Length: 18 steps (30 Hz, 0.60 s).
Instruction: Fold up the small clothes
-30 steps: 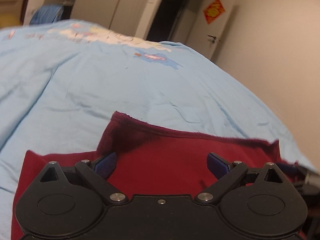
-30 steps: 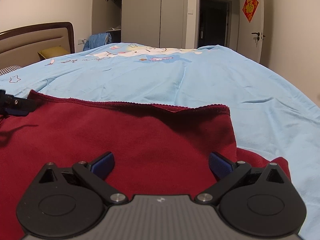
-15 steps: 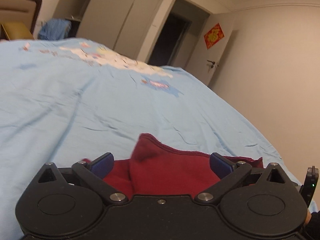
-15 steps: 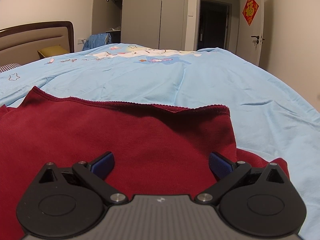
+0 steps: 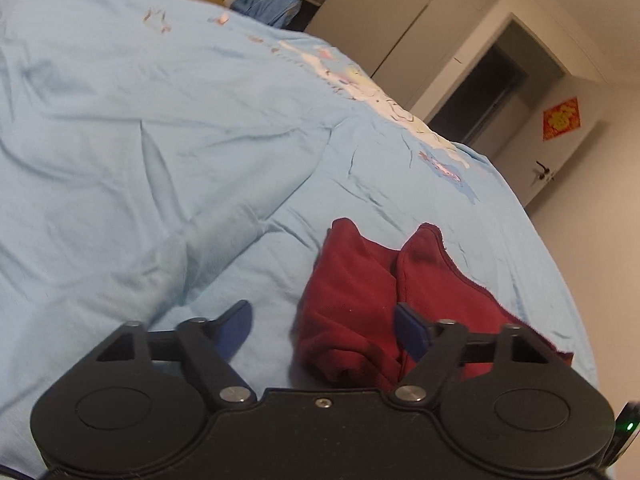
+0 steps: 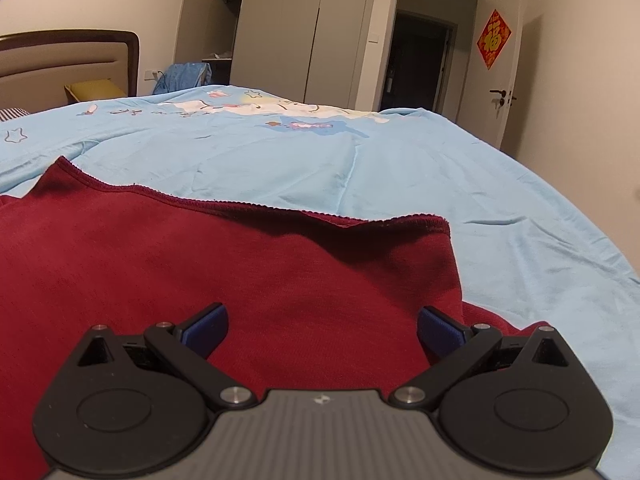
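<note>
A dark red garment (image 6: 248,280) lies spread flat on the light blue bed cover, its hemmed edge running across the right wrist view. My right gripper (image 6: 322,330) hovers low over it, open, with nothing between the blue pads. In the left wrist view the same red garment (image 5: 360,292) shows as a bunched, folded end just ahead and to the right. My left gripper (image 5: 324,328) is open; its right pad (image 5: 412,330) stands in front of the cloth, its left pad (image 5: 236,328) over bare cover. Whether either gripper touches the cloth is unclear.
The blue bed cover (image 6: 360,168) with a cartoon print stretches far ahead. A headboard (image 6: 68,60) and yellow pillow sit back left. Wardrobe doors (image 6: 300,28), a dark doorway and a white door (image 6: 504,80) with a red decoration stand behind; the bed edge drops off at right.
My left gripper has swung left and tilted away from over the garment, so the red cloth now lies at its right. The right gripper has stayed nearly still over the cloth.
</note>
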Available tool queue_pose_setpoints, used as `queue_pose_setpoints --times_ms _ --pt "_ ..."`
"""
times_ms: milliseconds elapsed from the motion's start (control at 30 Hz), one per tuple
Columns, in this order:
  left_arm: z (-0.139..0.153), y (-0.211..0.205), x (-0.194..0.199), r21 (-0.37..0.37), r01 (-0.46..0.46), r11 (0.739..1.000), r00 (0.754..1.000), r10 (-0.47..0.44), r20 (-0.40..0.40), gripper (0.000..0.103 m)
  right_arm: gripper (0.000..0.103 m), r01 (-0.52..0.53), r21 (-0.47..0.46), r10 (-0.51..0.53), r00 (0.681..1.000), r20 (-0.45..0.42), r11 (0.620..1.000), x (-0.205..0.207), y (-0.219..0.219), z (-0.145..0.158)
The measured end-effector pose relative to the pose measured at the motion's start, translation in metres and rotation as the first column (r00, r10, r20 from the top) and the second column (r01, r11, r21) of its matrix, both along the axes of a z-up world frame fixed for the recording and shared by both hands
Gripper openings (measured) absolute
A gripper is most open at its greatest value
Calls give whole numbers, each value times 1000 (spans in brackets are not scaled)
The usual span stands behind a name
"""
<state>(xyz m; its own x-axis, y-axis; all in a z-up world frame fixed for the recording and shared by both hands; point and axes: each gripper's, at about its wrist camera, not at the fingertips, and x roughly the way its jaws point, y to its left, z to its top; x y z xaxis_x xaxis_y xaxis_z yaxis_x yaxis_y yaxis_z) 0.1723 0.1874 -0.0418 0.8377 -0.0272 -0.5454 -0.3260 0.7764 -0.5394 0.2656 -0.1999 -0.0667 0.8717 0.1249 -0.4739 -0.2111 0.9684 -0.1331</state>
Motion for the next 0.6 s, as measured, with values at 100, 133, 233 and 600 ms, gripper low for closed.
queue_pose_setpoints --times_ms 100,133,233,600 --pt "-6 0 -1 -71 -28 997 999 26 -37 49 103 30 -29 -30 999 14 999 -7 5 -1" --pt "-8 0 -3 -88 -35 996 998 31 -50 46 103 42 -32 -42 999 12 999 -10 5 -1" --pt "-10 -3 -9 -88 -19 996 998 13 -69 35 103 54 -5 -54 998 14 999 -23 1 0" --pt "-7 -12 -18 83 73 994 995 -66 -81 20 103 135 -40 -135 991 8 990 -105 -35 4"
